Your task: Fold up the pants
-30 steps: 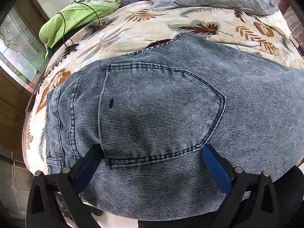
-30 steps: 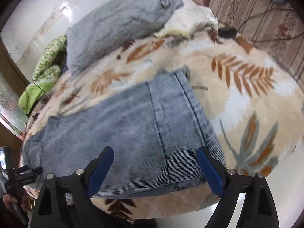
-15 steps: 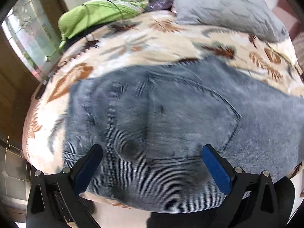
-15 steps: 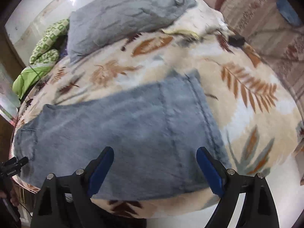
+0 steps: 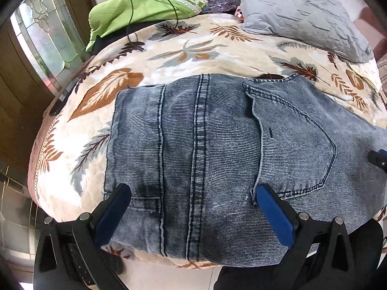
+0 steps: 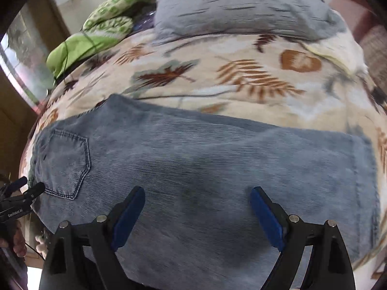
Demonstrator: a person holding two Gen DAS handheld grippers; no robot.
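Observation:
Blue-grey denim pants (image 5: pixel 217 145) lie flat across a leaf-print bed, waistband to the left, back pocket (image 5: pixel 295 145) facing up. My left gripper (image 5: pixel 193 188) hovers open over the seat seam near the waistband, with its blue pads (image 5: pixel 113 212) spread wide and gripping nothing. In the right wrist view the pants (image 6: pixel 217 164) stretch from the pocket (image 6: pixel 65 159) at left to the hem at right. My right gripper (image 6: pixel 197 191) stands open above the middle of the legs and holds nothing. The left gripper (image 6: pixel 21 193) shows at that view's left edge, and the right gripper (image 5: pixel 379 158) shows at the left wrist view's right edge.
A grey pillow (image 5: pixel 302 17) and a green cloth (image 5: pixel 135 7) with a black cable lie at the back of the bed. The leaf blanket (image 5: pixel 181 50) covers the mattress. A wooden door with patterned glass (image 5: pixel 41 36) stands at left; tiled floor lies below the bed's near edge.
Both grippers slid left along the pants, still open: the left from over the pocket to near the waistband, the right from the hem end to the middle of the legs.

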